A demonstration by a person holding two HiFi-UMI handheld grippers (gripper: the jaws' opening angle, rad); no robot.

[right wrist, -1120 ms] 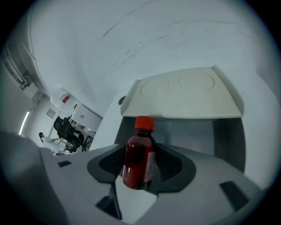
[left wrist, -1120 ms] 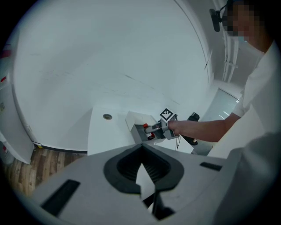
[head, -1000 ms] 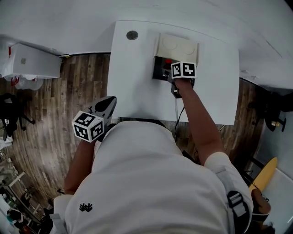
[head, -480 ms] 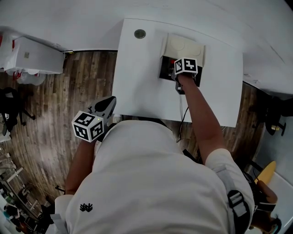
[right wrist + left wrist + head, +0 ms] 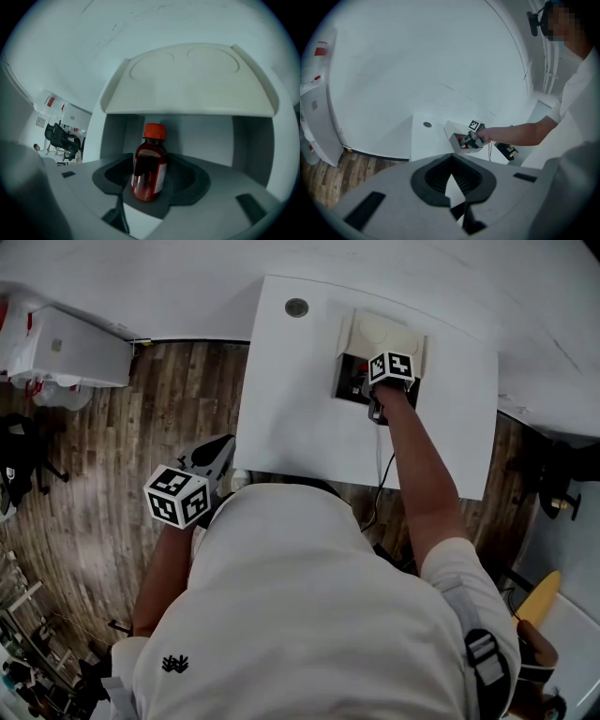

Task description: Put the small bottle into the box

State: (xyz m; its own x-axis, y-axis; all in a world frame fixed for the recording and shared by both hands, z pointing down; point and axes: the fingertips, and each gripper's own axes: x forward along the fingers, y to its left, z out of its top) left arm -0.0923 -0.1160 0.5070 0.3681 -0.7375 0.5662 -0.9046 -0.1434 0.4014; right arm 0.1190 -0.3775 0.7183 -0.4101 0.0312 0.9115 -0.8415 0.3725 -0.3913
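The small bottle (image 5: 150,164), dark red with an orange cap, stands upright between the jaws of my right gripper (image 5: 150,185). The jaws are opening, and the pads still touch the bottle's sides. The bottle is at the mouth of the white box (image 5: 206,136), under its raised lid (image 5: 187,79). In the head view the right gripper (image 5: 367,385) reaches into the box (image 5: 380,334) at the table's far side. My left gripper (image 5: 214,460) hangs shut and empty beside the table's near left corner; its jaws (image 5: 452,185) meet at the tips.
The white table (image 5: 291,399) has a round grommet (image 5: 296,307) at its far left. A cable (image 5: 380,474) runs off its near edge. A white cabinet (image 5: 75,348) stands on the wooden floor to the left.
My right gripper has pushed a little further into the box with the bottle. The left gripper has stayed where it was.
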